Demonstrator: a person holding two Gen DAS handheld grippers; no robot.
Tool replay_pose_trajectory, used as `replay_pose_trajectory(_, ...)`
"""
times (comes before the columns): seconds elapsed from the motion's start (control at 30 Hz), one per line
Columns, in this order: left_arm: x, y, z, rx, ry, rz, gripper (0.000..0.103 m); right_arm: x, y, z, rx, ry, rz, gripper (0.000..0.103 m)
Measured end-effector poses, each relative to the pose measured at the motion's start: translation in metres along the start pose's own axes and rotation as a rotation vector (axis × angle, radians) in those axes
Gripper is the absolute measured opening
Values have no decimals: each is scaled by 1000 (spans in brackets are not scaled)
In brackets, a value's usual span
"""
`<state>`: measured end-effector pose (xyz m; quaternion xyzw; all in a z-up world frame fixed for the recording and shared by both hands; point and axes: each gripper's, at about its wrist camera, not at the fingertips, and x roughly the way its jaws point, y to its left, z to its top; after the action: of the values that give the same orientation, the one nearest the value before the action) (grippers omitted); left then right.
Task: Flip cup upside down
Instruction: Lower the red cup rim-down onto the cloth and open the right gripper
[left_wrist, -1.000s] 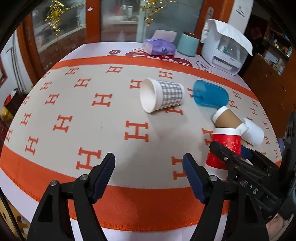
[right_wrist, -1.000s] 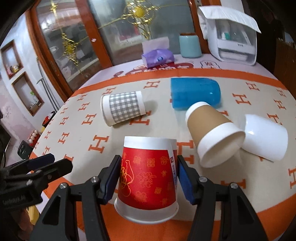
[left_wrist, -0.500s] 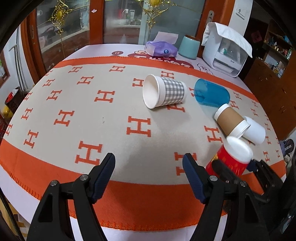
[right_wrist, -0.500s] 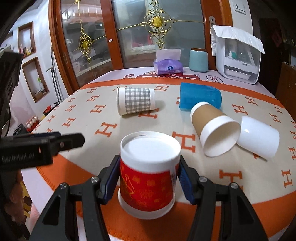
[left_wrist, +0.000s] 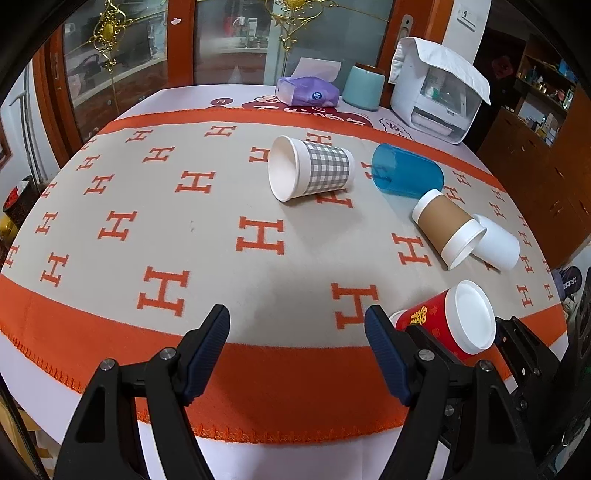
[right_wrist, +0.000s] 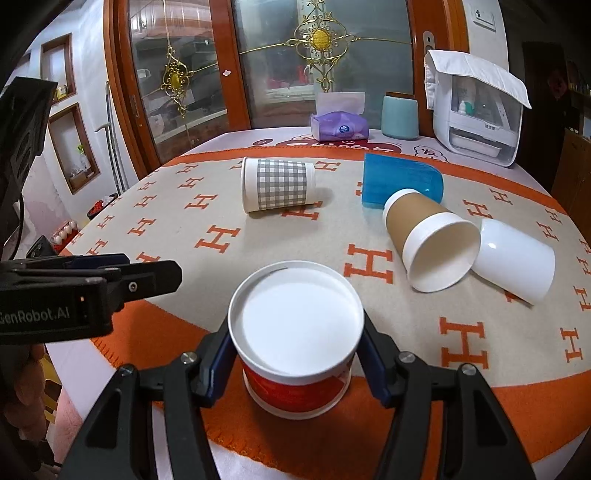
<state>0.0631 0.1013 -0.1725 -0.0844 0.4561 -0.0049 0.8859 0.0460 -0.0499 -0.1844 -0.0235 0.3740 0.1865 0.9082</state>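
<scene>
Checked cup (right_wrist: 277, 184) left of plastic cup (right_wrist: 402, 181); sleeved cup (right_wrist: 428, 236) nearer, touching plain cup (right_wrist: 517, 258).

Red cup (right_wrist: 295, 365): paper, gold print on wall, white rims. Inverted, tilted, white recessed base facing up and toward right wrist camera. Sits between right fingers (right_wrist: 218, 350), both pads pressed on its sides, just below base rim. Mouth rim down, over orange cloth border. In left view, cup (left_wrist: 448, 325) just right of left gripper's right finger (left_wrist: 384, 350).
</scene>
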Motion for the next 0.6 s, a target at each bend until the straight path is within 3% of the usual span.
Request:
replay_pose_trajectory(0.07,0,0,0,-4,2,2,82,-1,0,-1,4,3,14,61)
replay_pose_trajectory(0.23,-1,2,1,-9,-5,3,89,-1,-6,1,55,23,66,69)
replay_pose_trajectory(0.37,-2,4,1,-27,-5,-3,96,-7,-12,1,93,11,101,71)
replay_pose_trajectory(0.6,-6,9,2,-55,-13,9,100,-24,-12,3,89,-22,123,72)
